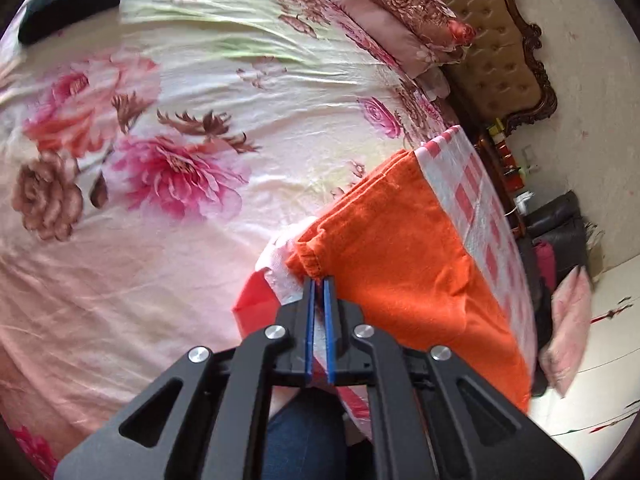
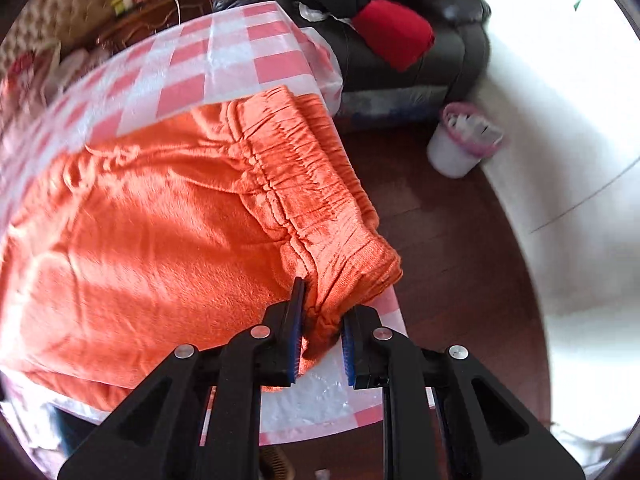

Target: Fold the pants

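One pair of bright orange fleece pants (image 2: pixel 160 232) lay on the red-and-white checked worktop (image 2: pixel 188 64). There were two hand-held grippers. The left hand-held gripper (image 1: pixel 319 284) was nearly closed, pinching a hemmed corner of the pants at the worktop's edge. The right hand-held gripper (image 2: pixel 320 312) clamped the bunched elastic waistband corner. Only the left view showed the floral-sheeted bed (image 1: pixel 160 160), one folded black garment (image 1: pixel 68 4) on it and two stacked pillows (image 1: pixel 400 12). Only the right view showed one white bin (image 2: pixel 460 144), a dark sofa (image 2: pixel 460 56) and a red cushion (image 2: pixel 394 34).
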### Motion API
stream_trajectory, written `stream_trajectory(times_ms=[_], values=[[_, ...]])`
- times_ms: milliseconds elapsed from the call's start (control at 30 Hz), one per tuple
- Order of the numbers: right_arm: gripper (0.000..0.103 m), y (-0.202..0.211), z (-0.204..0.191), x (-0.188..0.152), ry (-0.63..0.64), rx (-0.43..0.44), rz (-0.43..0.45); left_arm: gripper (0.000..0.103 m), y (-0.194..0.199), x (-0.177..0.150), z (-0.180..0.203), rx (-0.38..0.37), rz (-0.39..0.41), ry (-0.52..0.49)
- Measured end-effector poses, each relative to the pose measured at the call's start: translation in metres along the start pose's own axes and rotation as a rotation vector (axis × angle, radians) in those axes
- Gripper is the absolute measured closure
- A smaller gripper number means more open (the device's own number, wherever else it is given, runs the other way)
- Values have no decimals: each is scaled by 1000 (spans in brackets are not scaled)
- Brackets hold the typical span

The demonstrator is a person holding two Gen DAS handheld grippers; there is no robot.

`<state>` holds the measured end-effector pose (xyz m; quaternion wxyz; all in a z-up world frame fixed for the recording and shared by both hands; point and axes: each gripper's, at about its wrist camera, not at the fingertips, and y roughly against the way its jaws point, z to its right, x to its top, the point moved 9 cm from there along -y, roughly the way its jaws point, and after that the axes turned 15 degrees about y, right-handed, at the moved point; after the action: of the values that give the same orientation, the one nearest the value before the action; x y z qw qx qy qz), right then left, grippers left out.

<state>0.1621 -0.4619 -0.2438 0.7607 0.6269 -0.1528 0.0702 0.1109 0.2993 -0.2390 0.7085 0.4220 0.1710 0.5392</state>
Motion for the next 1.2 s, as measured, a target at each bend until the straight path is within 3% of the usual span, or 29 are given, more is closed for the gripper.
stream_trajectory(times_ms=[33, 133, 167, 233, 300, 467, 500, 533, 567, 733, 833, 900, 933, 1033, 1067, 1133, 1200], values=[[86, 1, -2, -3, 13, -17, 0, 76, 4, 7, 1, 31, 45, -32], [86, 0, -2, -3, 46, -51, -2, 72, 12, 30, 35, 10, 128, -188], [86, 0, 1, -4, 46, -50, -4, 65, 8, 37, 56, -33, 122, -273], [86, 1, 4, -6, 42, -45, -5, 62, -6, 44, 89, -67, 108, -430], [86, 2, 5, -7, 41, -46, -4, 63, -27, 58, 112, -39, 119, -555], [86, 2, 4, -9, 34, -54, -3, 63, -78, 55, 140, 7, -8, -747], [86, 2, 4, -9, 36, -57, -5, 64, -89, 53, 141, 34, -25, -780], [86, 2, 3, -9, 40, -61, -8, 85, -96, 50, 140, 43, -49, -796], [86, 1, 3, -8, 44, -64, -11, 95, -106, 49, 137, 66, -80, -822], [86, 1, 2, -8, 55, -61, -15, 96, -102, 72, 135, 58, -16, -736], [86, 0, 1, -7, 61, -71, -15, 91, -110, 73, 127, 78, -12, -694], [85, 1, 1, -8, 66, -74, -13, 80, -102, 72, 127, 59, -2, -654], [85, 1, 1, -8, 64, -72, -10, 65, -94, 76, 125, 46, 19, -615], [79, 3, 3, -8, 55, -68, 3, 55, -56, 85, 123, 40, 168, -552], [77, 6, 4, -8, 47, -74, 13, 46, -42, 81, 123, 20, 207, -546], [61, 13, 8, -10, 29, -90, 26, 29, -7, 60, 123, -33, 307, -554], [48, 25, 13, -10, 10, -131, 57, 26, 12, 25, 125, -77, 319, -605]])
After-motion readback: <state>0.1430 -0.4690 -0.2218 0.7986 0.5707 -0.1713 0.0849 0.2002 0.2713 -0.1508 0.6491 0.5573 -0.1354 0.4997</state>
